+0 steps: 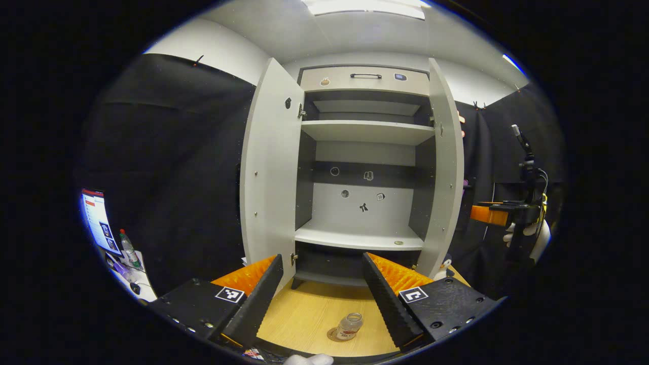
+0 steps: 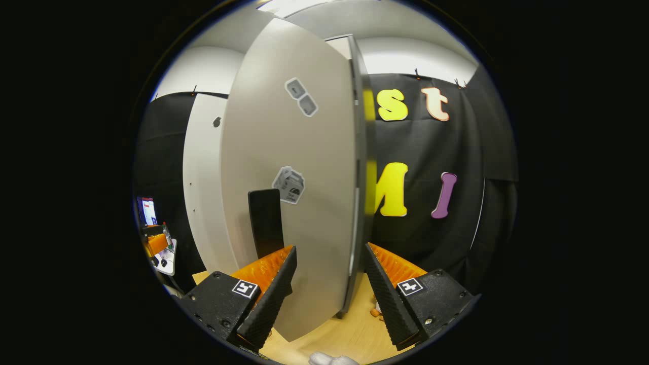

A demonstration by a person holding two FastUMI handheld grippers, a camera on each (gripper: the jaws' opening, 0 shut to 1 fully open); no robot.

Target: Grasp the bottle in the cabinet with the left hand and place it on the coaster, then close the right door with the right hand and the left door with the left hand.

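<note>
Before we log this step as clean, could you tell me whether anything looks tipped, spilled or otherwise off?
Nothing stands out. The bottle stands upright on the coaster on the wooden table, with no spill around it. Both cabinet doors, left door and right door, are open, which fits the steps left.

cabinet (image 1: 365, 203): pale grey, dark recesses | bench (image 1: 309, 314): light wood grain | bottle (image 1: 350, 325): clear, red label | coaster (image 1: 335, 335): tan | right door (image 2: 284, 177): pale grey

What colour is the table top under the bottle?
Light wood, pale yellow-brown, around the bottle on the table; the left gripper view shows it best.
</note>
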